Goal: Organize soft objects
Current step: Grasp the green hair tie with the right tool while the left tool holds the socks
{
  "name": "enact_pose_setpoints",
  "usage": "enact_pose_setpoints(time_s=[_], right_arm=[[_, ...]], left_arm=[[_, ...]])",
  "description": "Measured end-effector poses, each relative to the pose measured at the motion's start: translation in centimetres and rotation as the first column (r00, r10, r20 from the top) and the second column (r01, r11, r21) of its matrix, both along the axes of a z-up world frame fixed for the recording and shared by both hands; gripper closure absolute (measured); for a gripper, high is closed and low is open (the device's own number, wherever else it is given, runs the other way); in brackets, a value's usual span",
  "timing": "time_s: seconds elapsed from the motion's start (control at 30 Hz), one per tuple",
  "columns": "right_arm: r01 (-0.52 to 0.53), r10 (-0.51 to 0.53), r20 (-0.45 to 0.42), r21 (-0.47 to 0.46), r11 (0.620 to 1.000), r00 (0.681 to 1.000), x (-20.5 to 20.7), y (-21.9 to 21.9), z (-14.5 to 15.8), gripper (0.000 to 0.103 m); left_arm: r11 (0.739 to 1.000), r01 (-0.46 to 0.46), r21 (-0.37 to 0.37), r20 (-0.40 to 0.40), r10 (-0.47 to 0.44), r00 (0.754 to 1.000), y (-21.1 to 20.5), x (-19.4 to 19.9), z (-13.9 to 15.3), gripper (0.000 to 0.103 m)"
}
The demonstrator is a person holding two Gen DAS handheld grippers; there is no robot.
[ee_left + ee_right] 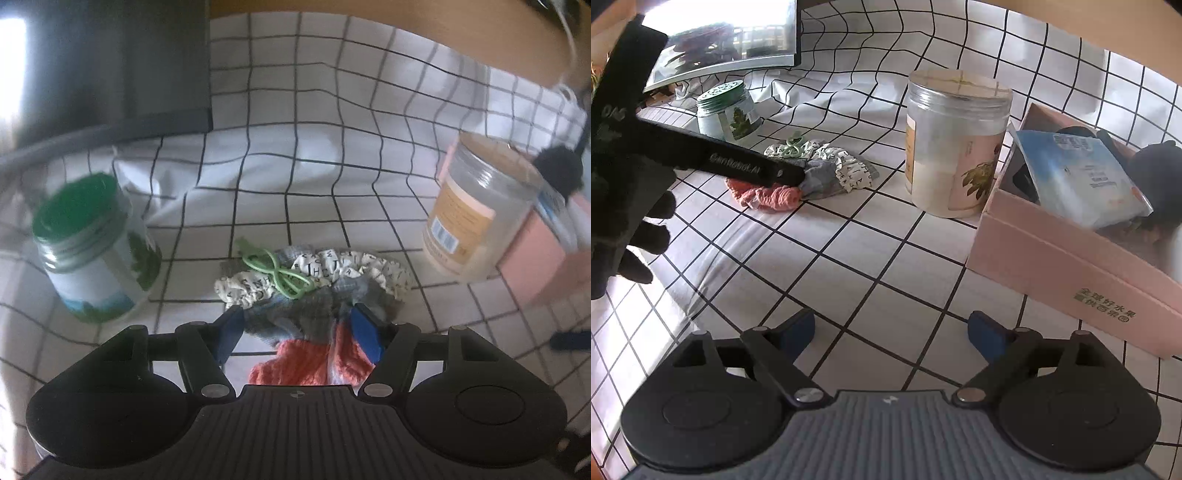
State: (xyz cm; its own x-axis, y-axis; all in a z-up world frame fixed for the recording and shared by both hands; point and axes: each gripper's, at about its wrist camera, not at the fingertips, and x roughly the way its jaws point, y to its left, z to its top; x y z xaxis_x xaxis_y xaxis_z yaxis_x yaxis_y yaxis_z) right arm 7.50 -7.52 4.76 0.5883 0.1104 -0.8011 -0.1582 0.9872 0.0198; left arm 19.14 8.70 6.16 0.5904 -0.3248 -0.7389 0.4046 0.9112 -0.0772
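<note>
Left fingers (297,325): parted, straddling the near part of the sock (295,321); the blue pads sit on either side of the cloth, and whether they pinch it yet I cannot tell.
Sock: grey and orange, crumpled on the desk (369,206), its long axis running roughly away from the left fingers, orange end nearest the camera, grey end farther off.
Scrunchie (332,267): white with printed letters, lying across the far side of the sock and touching it; a green hair tie (275,271) rests on top of it.
Right fingers (892,332): spread wide and holding nothing, hovering over bare checked cloth, well apart from the pile.
Nearer hand: the left by far; from the right view its finger reaches down onto the pile while the right one hangs back.
Green jar (99,254): left of the pile, lid off, near.
Clear jar (476,210): right of the pile, near.
Pink box (1071,254): beyond the clear jar on the right, already holding a blue packet (1078,177); a likely place for the soft things, though that is a guess.
</note>
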Motion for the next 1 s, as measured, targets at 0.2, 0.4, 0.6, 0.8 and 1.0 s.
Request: enact_pose_setpoints(time_s=[0.2,0.4,0.6,0.8,1.0], right_arm=[[-0.017,0.019,0.052,-0.035,0.999,0.998,-0.3,0.4,1.2,0.012],[-0.11,0.094,0.182,0.079,0.991,0.979,1.1,1.2,6.6,0.018],[-0.133,0.131,0.027,0.198,0.971,0.991,10.2,4.5,8.0,0.055],[-0.098,0.133,-0.162,0.203,0.974,0.978,19.3,8.1,5.3,0.055],[-0.101,0.142,-0.258,0.166,0.981,0.956,21.7,10.7,2.1,0.075]], left_arm=[[0.999,0.04,0.022,0.031,-0.04,0.999,-1.7,0.1,-0.6,0.028],[0.994,0.11,0.023,0.035,-0.111,0.993,-0.1,-1.4,-0.2,0.06],[0.994,0.103,0.031,0.052,-0.105,0.993,2.1,-2.6,-0.1,0.074],[0.997,0.074,-0.002,0.045,-0.073,0.996,2.7,-2.8,-0.1,0.074],[0.997,0.035,-0.067,0.004,-0.035,0.999,3.6,-2.3,-0.1,0.071]])
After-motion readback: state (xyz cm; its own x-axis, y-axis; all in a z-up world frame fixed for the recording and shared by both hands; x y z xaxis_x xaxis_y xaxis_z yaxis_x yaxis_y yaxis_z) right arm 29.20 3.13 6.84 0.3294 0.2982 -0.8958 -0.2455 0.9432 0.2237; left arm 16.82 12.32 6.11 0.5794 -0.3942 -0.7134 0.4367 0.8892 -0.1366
